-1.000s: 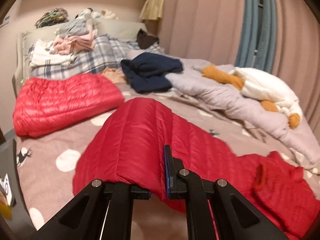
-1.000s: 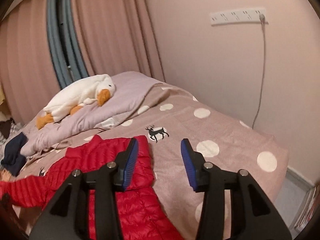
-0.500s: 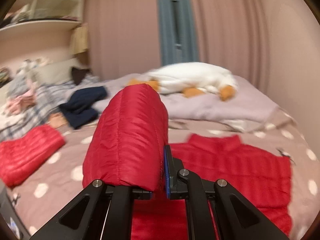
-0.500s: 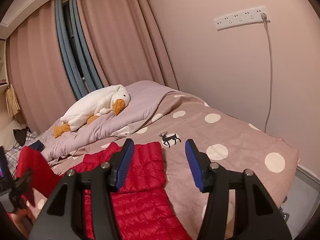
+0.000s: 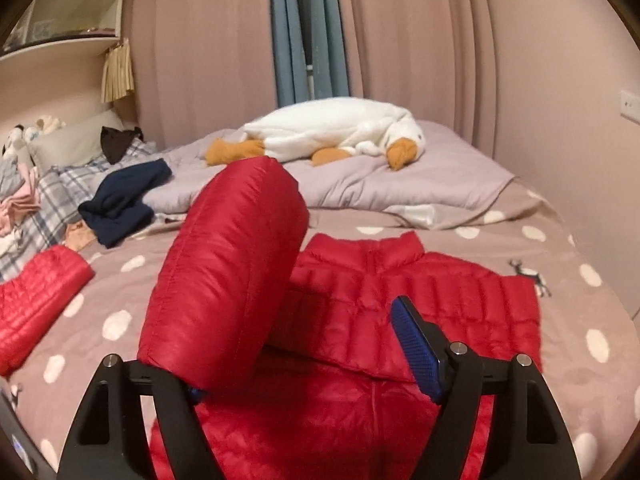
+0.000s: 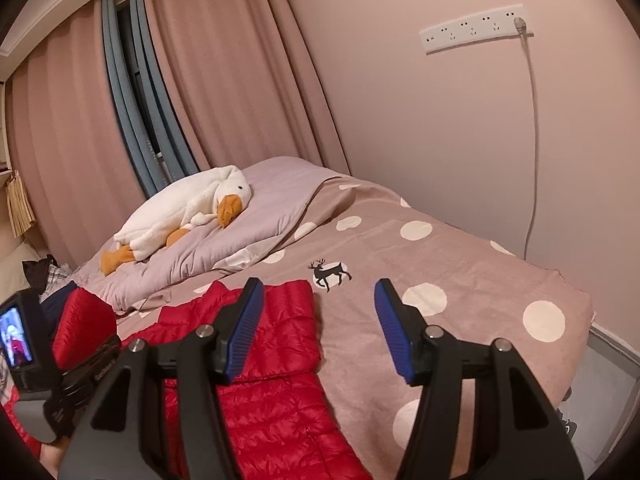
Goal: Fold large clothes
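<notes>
A red puffer jacket (image 5: 420,300) lies flat on the polka-dot bedspread (image 5: 560,320), collar toward the far side. Its sleeve (image 5: 228,264) arches up and over the body, with the cuff resting on the left finger of my left gripper (image 5: 316,320). That gripper's jaws are opening; the right pad (image 5: 416,348) stands clear of the cloth. In the right wrist view my right gripper (image 6: 319,292) hovers over the jacket's (image 6: 280,360) right edge. Its jaws are opening too, with nothing between them. The left gripper (image 6: 80,364) and the raised sleeve (image 6: 82,324) show at that view's left.
A white plush goose (image 5: 336,132) lies on a grey quilt (image 5: 400,188) at the far side. A navy garment (image 5: 124,196), a second red jacket (image 5: 36,296) and piled clothes (image 5: 20,200) sit to the left. A wall with a power strip (image 6: 472,34) borders the bed's right.
My left gripper swung right, carrying the sleeve over the jacket's body, then its jaws parted from the cuff. The right gripper's jaws widened and it stayed in place.
</notes>
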The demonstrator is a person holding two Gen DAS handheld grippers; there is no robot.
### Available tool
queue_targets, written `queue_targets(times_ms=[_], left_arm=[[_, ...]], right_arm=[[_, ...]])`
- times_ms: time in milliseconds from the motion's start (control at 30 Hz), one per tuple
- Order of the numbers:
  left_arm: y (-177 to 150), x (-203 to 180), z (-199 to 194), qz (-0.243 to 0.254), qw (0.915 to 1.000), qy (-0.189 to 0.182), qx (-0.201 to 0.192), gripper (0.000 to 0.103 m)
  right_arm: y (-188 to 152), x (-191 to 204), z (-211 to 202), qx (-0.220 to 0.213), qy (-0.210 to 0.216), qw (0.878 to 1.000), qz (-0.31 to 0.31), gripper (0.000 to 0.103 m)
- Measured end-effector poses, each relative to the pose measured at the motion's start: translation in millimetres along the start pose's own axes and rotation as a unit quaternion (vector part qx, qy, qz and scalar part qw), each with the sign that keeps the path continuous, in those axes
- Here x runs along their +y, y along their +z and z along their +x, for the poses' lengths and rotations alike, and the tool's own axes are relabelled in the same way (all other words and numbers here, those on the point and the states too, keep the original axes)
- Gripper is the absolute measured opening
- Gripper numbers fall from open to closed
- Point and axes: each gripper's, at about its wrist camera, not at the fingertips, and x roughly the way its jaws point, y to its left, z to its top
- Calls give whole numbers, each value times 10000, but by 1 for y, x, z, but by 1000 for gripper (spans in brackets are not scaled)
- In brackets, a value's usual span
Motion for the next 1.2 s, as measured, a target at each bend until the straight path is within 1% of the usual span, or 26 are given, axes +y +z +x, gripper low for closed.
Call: queue_targets(times_ms=[67, 133, 233, 300, 333, 367, 400, 467, 500, 567, 600, 667, 700, 767, 800, 833, 867, 900, 967, 1000, 1067, 1100, 1133, 1167, 1200], left_arm=[[-2, 10, -4, -84, 9998, 174, 110, 83], [-4, 20, -5, -145, 9990, 320, 260, 83], [-8, 33, -16, -359, 9982, 329, 362, 83], [-9, 40, -23, -374, 9983, 224, 374, 84], [-10, 43, -28, -419, 9983, 177, 359, 84], [-11, 43, -32, -482, 9983, 105, 298, 83], [-11, 42, -37, -537, 9984, -98, 178, 84], [-10, 31, -33, -503, 9969, -600, 114, 84], [-9, 19, -25, -379, 9955, -839, 216, 84], [-11, 2, -7, -209, 9924, -1161, 352, 83], [-15, -11, 8, -73, 9907, -1243, 556, 82], [-24, -22, 21, 76, 9928, -937, 746, 69], [-29, -25, 27, 24, 9948, -729, 717, 65], [-30, -25, 34, -31, 9957, -580, 719, 51], [-31, -24, 35, -11, 9959, -539, 725, 47], [-30, -24, 37, 31, 9963, -470, 713, 40], [-31, -21, 37, 19, 9971, -383, 657, 35], [-31, -15, 36, -16, 9976, -310, 626, 34], [-31, 1, 33, -175, 9982, -147, 551, 27], [-31, 9, 30, -234, 9983, -65, 531, 25], [-29, 35, 25, -399, 9976, 312, 477, 19], [-30, 45, 24, -473, 9970, 420, 440, 18], [-29, 64, 24, -633, 9952, 617, 408, 16], [-30, 74, 26, -733, 9936, 739, 437, 15], [-29, 96, 30, -973, 9900, 880, 526, 15]], right_arm=[[-1, 3, 1, 20, 8, 10000, -20, 63], [-3, 8, 2, 41, -8, 10000, -77, 67], [-6, 17, 2, 53, -25, 9997, -234, 71], [-8, 23, 0, 36, -57, 9995, -303, 76], [-8, 25, 0, 32, -64, 9995, -315, 77], [-9, 27, -1, 33, -50, 9994, -333, 78], [-10, 30, 0, 50, -24, 9993, -363, 78], [-12, 32, 0, 78, -7, 9991, -419, 78], [-13, 32, -1, 78, -31, 9991, -422, 78], [-13, 29, -1, 90, -87, 9992, -374, 78], [-12, 26, -2, 85, -114, 9993, -352, 78], [-11, 23, -4, 46, -188, 9991, -365, 78], [-9, 21, -5, 22, -254, 9989, -393, 78], [-7, 19, -6, -26, -333, 9983, -482, 78], [-7, 19, -5, -28, -342, 9981, -503, 78], [-7, 18, -4, -7, -345, 9981, -506, 78], [-8, 18, -2, 43, -335, 9982, -498, 78], [-8, 18, 0, 99, -303, 9982, -501, 78], [-9, 21, 3, 177, -239, 9979, -575, 78], [-10, 23, 3, 195, -222, 9976, -624, 78], [-13, 31, 6, 245, -186, 9969, -721, 78], [-14, 35, 8, 278, -164, 9966, -756, 78], [-16, 40, 10, 327, -126, 9961, -809, 78], [-18, 44, 12, 367, -101, 9956, -853, 78], [-20, 49, 14, 396, -79, 9952, -892, 78]])
